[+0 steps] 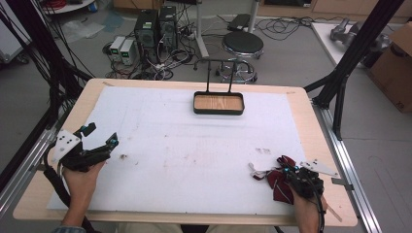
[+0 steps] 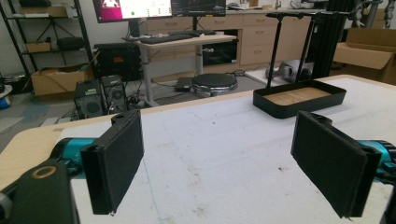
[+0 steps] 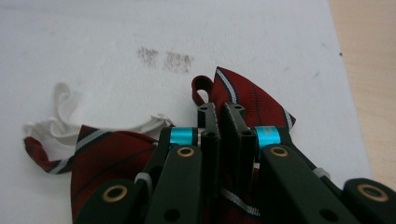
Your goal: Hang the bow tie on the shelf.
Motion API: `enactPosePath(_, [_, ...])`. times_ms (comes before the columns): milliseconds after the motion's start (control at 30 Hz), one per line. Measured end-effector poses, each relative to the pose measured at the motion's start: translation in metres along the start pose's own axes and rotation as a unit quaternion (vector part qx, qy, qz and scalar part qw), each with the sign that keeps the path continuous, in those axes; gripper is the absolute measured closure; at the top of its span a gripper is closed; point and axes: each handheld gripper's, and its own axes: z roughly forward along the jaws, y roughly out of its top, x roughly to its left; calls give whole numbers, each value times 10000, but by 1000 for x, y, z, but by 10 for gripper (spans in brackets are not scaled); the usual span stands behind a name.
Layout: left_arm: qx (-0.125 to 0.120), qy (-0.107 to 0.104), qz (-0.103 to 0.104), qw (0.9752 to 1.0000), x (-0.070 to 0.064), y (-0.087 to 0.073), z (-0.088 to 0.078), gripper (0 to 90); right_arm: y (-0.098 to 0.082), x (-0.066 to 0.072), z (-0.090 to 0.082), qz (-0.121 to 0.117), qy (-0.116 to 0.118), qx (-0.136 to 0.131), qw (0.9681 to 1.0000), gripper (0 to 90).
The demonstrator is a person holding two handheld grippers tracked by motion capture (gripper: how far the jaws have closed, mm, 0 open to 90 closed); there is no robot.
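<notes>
A dark red bow tie (image 1: 277, 187) with white and navy stripes lies on the white mat near the table's front right corner. Its white strap (image 3: 60, 116) curls off to the left. My right gripper (image 1: 287, 171) is down on the tie's middle, and in the right gripper view (image 3: 223, 112) its jaws stand pressed together with the red fabric (image 3: 245, 95) pinched between them. My left gripper (image 1: 102, 135) hovers at the front left, held by a hand. Its black pads (image 2: 116, 158) stand wide apart with nothing between them.
A black tray (image 1: 218, 111) with a wooden floor sits at the far middle of the mat, also seen ahead of the left gripper (image 2: 299, 105), with a black stand (image 1: 218, 65) behind it. A stool (image 1: 242, 46) and computers (image 1: 155, 26) stand on the floor beyond.
</notes>
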Motion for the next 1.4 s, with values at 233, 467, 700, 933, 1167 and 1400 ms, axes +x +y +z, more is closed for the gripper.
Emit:
enactPosePath(233, [10, -9, 9, 10000, -2, 0, 2, 173, 15, 4, -14, -61, -37, -517, 9986, 854])
enactPosePath(467, [-14, 11, 6, 10000, -1, 0, 1, 174, 36, 16, -15, -381, 40, -780, 9962, 854])
enactPosePath(700, [-11, -6, 23, 10000, 0, 0, 2, 174, 62, 27, -11, -689, 158, -1093, 9915, 854])
enactPosePath(933, [-25, -19, 13, 10000, 0, -1, 4, 175, 81, 32, -2, -818, 236, -1486, 9852, 854])
enactPosePath(1167, [-10, -36, 20, 10000, -1, -1, 5, 176, 101, 37, 7, -905, 263, -1715, 9807, 854])
enactPosePath(1400, [-27, -51, 32, 10000, -1, -1, 5, 177, 120, 41, 17, -1045, 266, -1856, 9767, 854])
